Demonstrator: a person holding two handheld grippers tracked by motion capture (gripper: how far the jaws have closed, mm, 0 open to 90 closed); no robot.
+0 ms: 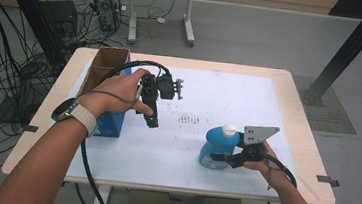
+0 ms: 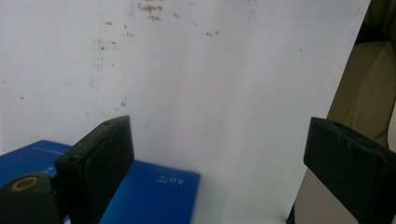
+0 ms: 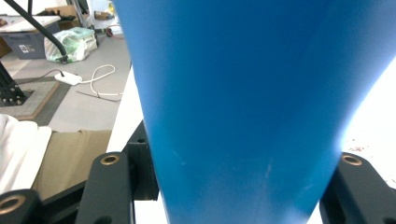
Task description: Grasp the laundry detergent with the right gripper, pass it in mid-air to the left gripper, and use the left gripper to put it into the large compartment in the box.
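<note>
Here the right gripper (image 1: 225,158) has its fingers (image 3: 108,186) pinched on a blue detergent bottle (image 1: 219,147) that stands upright on the white counter (image 1: 219,100), near its front edge. The right hand (image 1: 260,159) reaches in level from the side. The left gripper (image 1: 154,110), fingers (image 2: 100,158) spread and holding nothing, hangs tilted downward beside a blue box (image 2: 154,193).

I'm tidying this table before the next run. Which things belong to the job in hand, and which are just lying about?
In the job:
- blue bottle with a white cap, clamped in the right gripper
- left gripper, open, holding nothing

Lying about:
- blue box beside the left hand
- open cardboard box behind it
- white mat, stained
</note>
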